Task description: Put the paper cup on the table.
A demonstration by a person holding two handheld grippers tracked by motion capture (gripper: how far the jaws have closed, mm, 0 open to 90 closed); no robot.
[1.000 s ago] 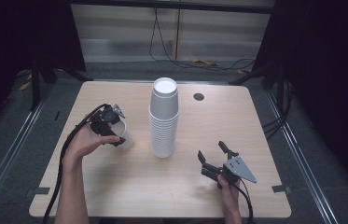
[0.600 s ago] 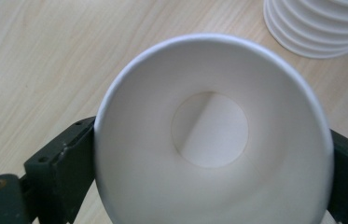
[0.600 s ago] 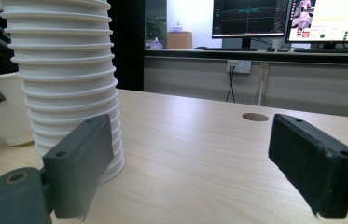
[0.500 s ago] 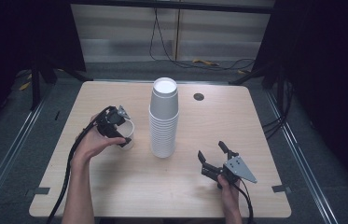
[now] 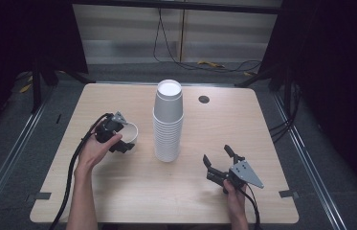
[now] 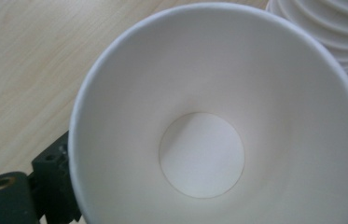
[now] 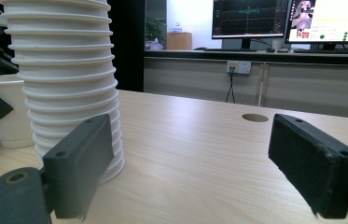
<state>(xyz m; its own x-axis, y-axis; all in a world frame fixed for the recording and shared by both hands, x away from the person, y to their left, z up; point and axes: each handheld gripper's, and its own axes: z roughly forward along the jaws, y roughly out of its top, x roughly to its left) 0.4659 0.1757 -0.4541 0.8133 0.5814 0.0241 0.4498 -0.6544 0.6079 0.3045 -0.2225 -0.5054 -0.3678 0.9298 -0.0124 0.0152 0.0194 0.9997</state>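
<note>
table [image 5: 118,201], empty cup [image 5: 129,132] upright

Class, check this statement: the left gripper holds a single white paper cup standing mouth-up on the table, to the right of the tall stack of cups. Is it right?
Not quite. The single paper cup in the left gripper does stand mouth-up on the table, but it is to the left of the tall stack of cups, not the right. The high view shows this.
</note>
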